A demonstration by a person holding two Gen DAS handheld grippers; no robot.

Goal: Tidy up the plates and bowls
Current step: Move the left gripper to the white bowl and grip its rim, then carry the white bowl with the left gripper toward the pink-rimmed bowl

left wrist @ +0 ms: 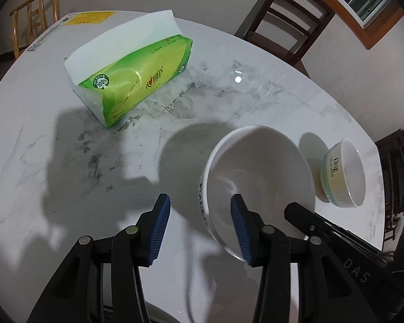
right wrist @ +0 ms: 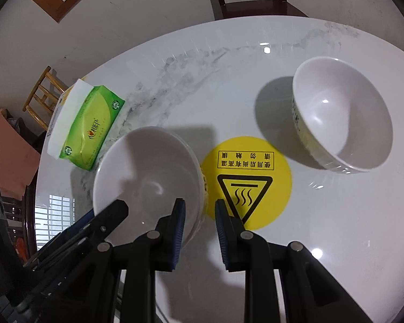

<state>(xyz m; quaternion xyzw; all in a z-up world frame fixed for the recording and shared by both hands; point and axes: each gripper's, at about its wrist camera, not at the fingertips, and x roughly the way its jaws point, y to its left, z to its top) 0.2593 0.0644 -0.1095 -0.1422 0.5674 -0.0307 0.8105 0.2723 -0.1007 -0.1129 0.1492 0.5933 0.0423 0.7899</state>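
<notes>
Bowls are the matter here: the nearer white bowl [left wrist: 258, 185] sits tilted between the two tools, and a second bowl [right wrist: 342, 118] with a ribbed, pale-banded outer wall stands well apart from it on the far side of a yellow hot-surface warning sticker [right wrist: 246, 181]. The left gripper [left wrist: 200, 231] has its jaws spread wide, with the bowl's near rim passing between them and one blue pad inside the bowl, but nothing pinched. The right gripper [right wrist: 199, 232] also stands apart, one finger inside the rim and the other outside it, so it straddles the wall; I cannot tell whether either pad touches the ceramic. My judgement is that the step in hand is taking this bowl to nest it in, or beside, the other. To do it well, one tool should close squarely on the rim with the wall deep between the pads, since glazed ceramic is likely slippery and a shallow pinch could let it swing. Lifting level and lowering slowly would likely spare both rims a knock. Everything rests on a glossy white marble-patterned table [left wrist: 54, 188] that also carries a green tissue pack [left wrist: 137, 80] lying well clear of the bowls. Wooden chairs [left wrist: 285, 18] stand round it against a plain pale wall.
</notes>
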